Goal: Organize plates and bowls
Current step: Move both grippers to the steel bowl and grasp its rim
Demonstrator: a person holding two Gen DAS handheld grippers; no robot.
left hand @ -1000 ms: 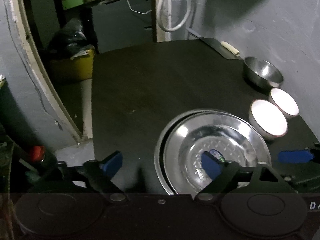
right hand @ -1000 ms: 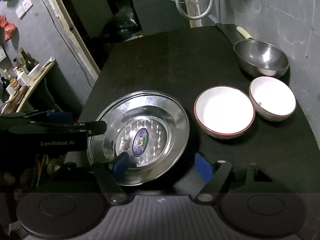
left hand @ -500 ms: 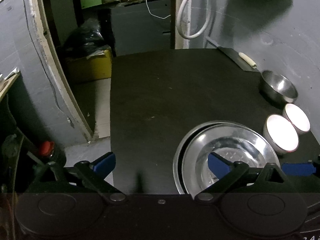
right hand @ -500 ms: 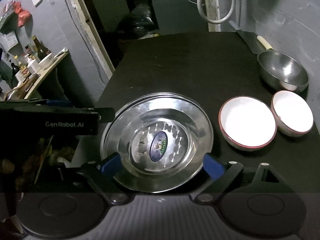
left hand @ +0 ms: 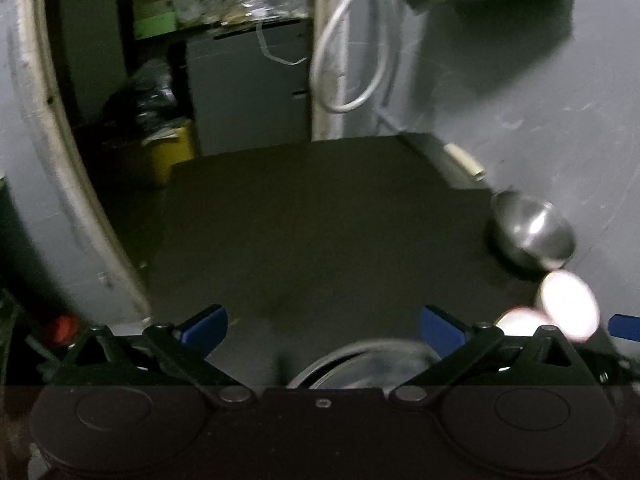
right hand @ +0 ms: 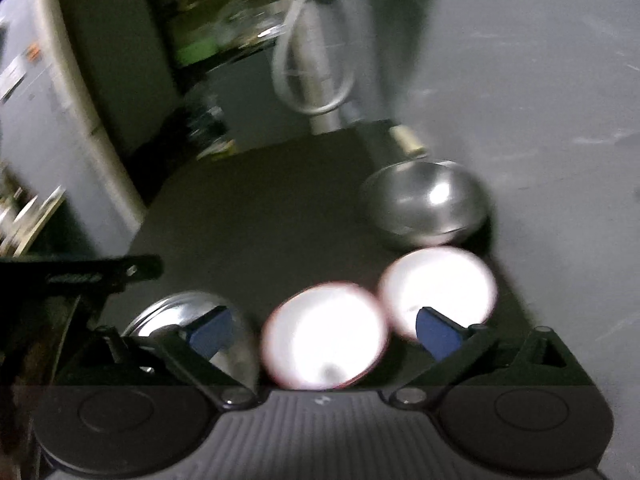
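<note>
Black linkage arms, blue fingers (left hand: pixel 204 326)

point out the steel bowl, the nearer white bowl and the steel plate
steel bowl (right hand: pixel 430 204), right wrist view, on its shiny inner wall
nearer white bowl (right hand: pixel 324 336), right wrist view, on its white inside
steel plate (right hand: pixel 172 312), right wrist view, on its rim at the far left

Left wrist view: looks forward and down along its own fingers, low over the near edge of the dark table (left hand: pixel 320 220), facing the far doorway and grey wall (left hand: pixel 540 92). Steel plates (left hand: pixel 360 364) barely show at bottom edge.

Right wrist view: same heading, set further right and closer to the bowls; blurred.

Shared: steel bowl (right hand: pixel 428 200), two white bowls (right hand: pixel 324 340), hanging hose (right hand: pixel 312 68), table top, part of the plates.
</note>
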